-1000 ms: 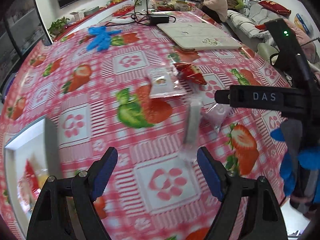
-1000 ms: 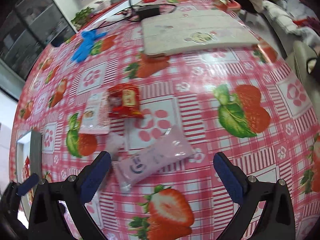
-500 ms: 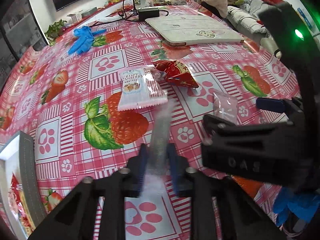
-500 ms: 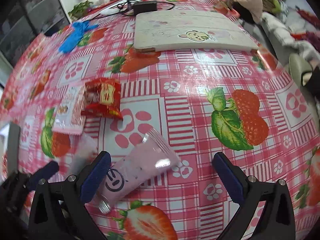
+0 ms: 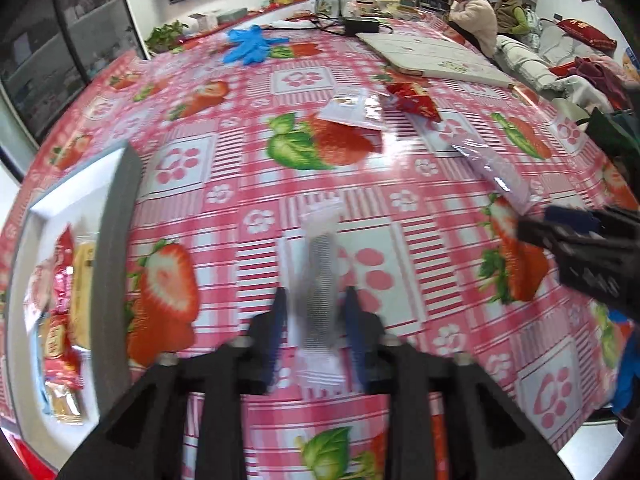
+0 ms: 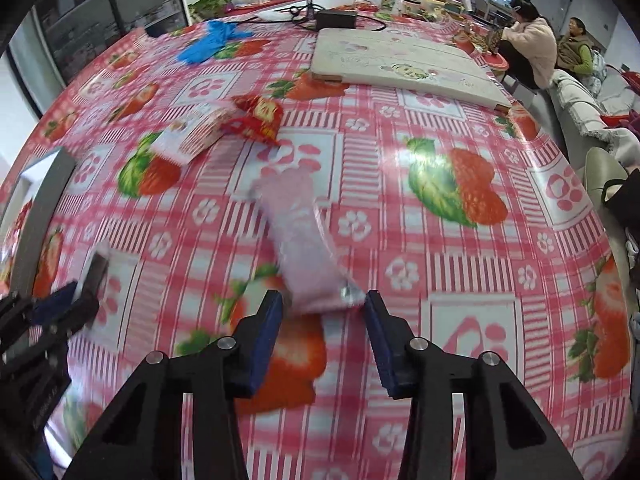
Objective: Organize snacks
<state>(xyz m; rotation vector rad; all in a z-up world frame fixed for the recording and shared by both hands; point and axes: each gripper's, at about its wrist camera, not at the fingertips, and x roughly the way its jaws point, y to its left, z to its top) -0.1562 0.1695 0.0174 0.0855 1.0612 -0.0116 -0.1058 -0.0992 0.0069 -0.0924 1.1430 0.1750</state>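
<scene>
My left gripper (image 5: 316, 292) has a clear snack packet (image 5: 320, 264) upright between its blue pads. Its jaws are opening, though both pads still touch the packet. The open tray (image 5: 116, 260), with several snacks (image 5: 60, 300) inside, lies just to its left. My right gripper (image 6: 322, 296) is closing on the near end of a pink packet (image 6: 296, 224) that lies on the strawberry tablecloth, and the pads meet its edges. A white-pink packet (image 6: 192, 136) and a red packet (image 6: 256, 118) lie farther back. In the right wrist view, the left gripper (image 6: 60, 304) is low on the left.
Blue gloves (image 6: 208, 42) and a black adapter with cables (image 6: 336, 20) lie at the far side. A flat white board (image 6: 400, 64) covers the back right. Two people (image 6: 532, 52) sit beyond the table. The table's right edge (image 6: 600, 240) borders chairs.
The left gripper closed on the clear packet and carried it left toward the tray. The right gripper's jaws came in from wide open around the pink packet's end, and the wrist rolled.
</scene>
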